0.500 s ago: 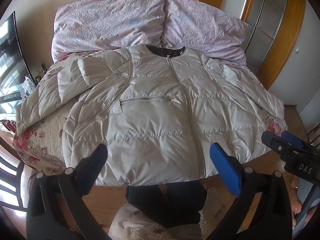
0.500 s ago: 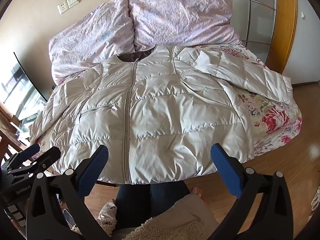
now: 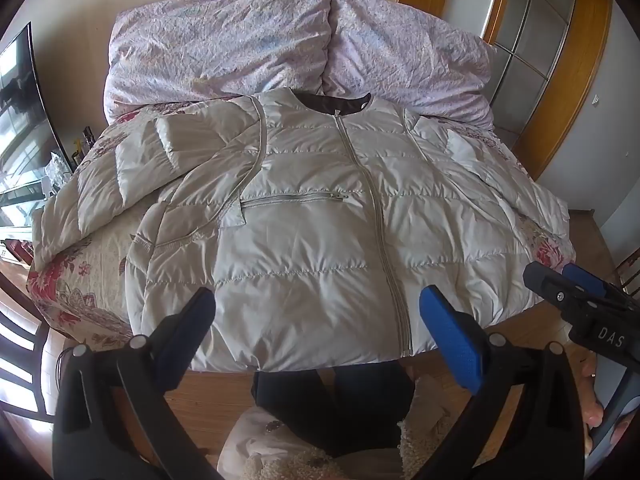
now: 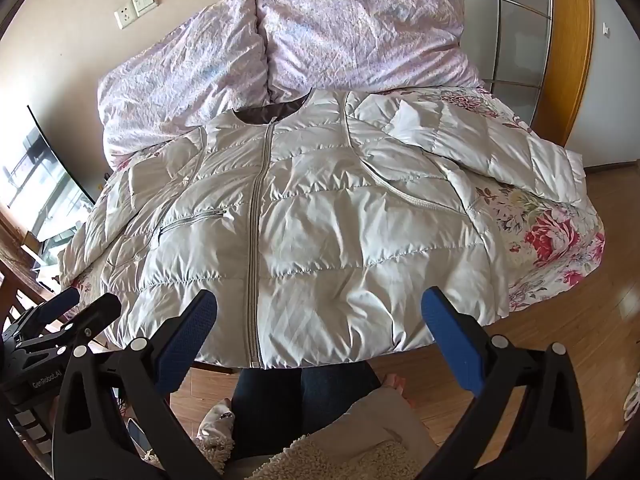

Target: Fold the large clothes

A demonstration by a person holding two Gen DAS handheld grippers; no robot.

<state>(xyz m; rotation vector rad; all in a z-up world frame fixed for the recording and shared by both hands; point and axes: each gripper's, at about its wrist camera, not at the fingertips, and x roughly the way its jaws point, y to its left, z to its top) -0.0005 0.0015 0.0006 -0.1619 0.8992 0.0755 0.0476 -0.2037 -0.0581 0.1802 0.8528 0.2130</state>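
Lying across the foot of the bed (image 3: 76, 276) is the white quilted jacket (image 3: 304, 248), front side up, zip closed from hem to collar. It covers most of the floral bedspread (image 4: 548, 240); the hem hangs just over the near edge of the bed. Both sleeves are spread outward: one runs toward the television side (image 3: 100, 184), the other lies over the red flower print on the wardrobe side (image 4: 500, 152). The collar points at two lilac pillows (image 4: 320, 44) propped against the wall. A zipped chest pocket (image 3: 296, 200) sits beside the main zip (image 4: 256, 240).

Left gripper (image 3: 316, 320): jaws spread wide, near full opening by the look of it. Nothing between the fingers; the blue pad (image 3: 452, 344) shows bare. It hangs above the jacket hem, apart from the fabric.

Right gripper (image 4: 318, 320): same condition, jaws wide apart, holding nothing, poised over the hem near the bottom of the zip without contact. In the left wrist view the right gripper (image 3: 576, 296) appears at the far edge, beside the jacket's corner; from that view its opening cannot be judged.

Below both tools: the person's dark trousers (image 4: 272, 396) and wooden floor (image 4: 560, 344). A wall socket plate (image 4: 136, 6) sits above the pillows.
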